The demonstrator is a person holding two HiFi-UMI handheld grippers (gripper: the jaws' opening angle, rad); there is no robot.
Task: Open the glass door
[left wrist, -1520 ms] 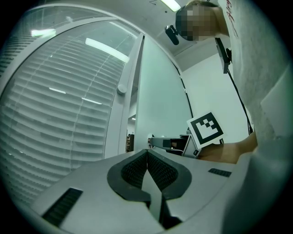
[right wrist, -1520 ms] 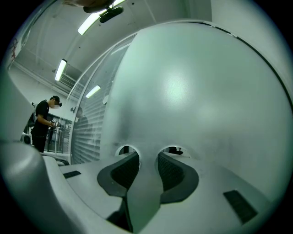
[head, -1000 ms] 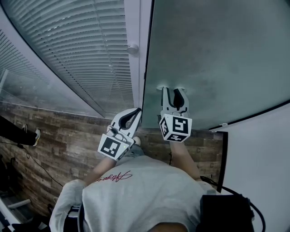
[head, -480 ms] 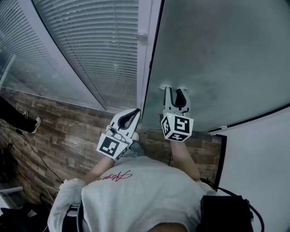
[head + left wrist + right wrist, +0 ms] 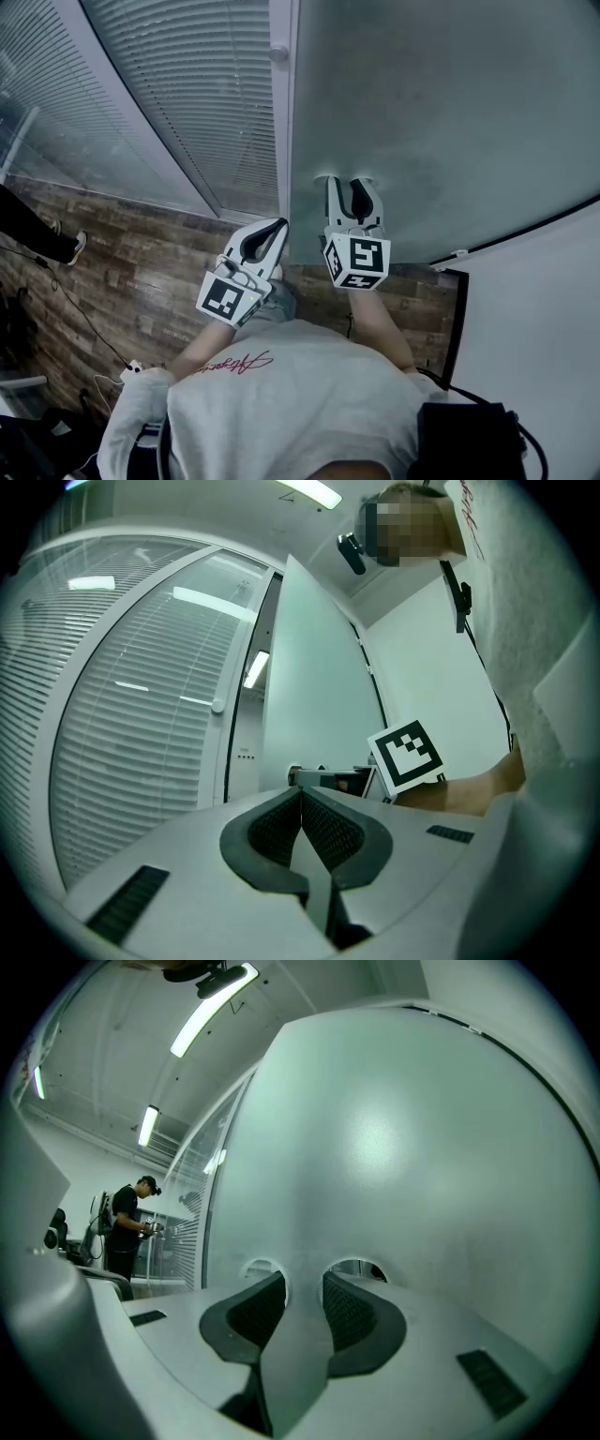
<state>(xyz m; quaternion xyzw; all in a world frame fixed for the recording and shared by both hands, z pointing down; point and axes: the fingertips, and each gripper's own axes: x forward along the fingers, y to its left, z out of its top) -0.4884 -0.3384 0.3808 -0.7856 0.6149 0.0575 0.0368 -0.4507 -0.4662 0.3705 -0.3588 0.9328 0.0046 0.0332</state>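
The frosted glass door [image 5: 450,112] fills the upper right of the head view, its left edge next to a white frame post [image 5: 278,103]. My right gripper [image 5: 345,180] points straight at the pane with both fingertips against the glass, its jaws a little apart and holding nothing. In the right gripper view the door [image 5: 422,1147] fills the frame in front of the right gripper [image 5: 305,1283]. My left gripper [image 5: 277,227] hangs shut and empty below the door's edge, clear of the glass. From the left gripper [image 5: 300,791] the door [image 5: 319,696] shows edge-on.
A glass wall with slatted blinds [image 5: 178,103] runs left of the post, which carries a small round knob [image 5: 278,53]. Wood-pattern floor [image 5: 141,272] lies below, with a cable [image 5: 75,319] and a bystander's shoe [image 5: 70,246]. A white wall [image 5: 534,328] stands at the right. Another person [image 5: 127,1227] stands far off.
The right gripper stays against the glass. The door edge and both grippers have shifted slightly left in the head view. The left gripper remains shut.
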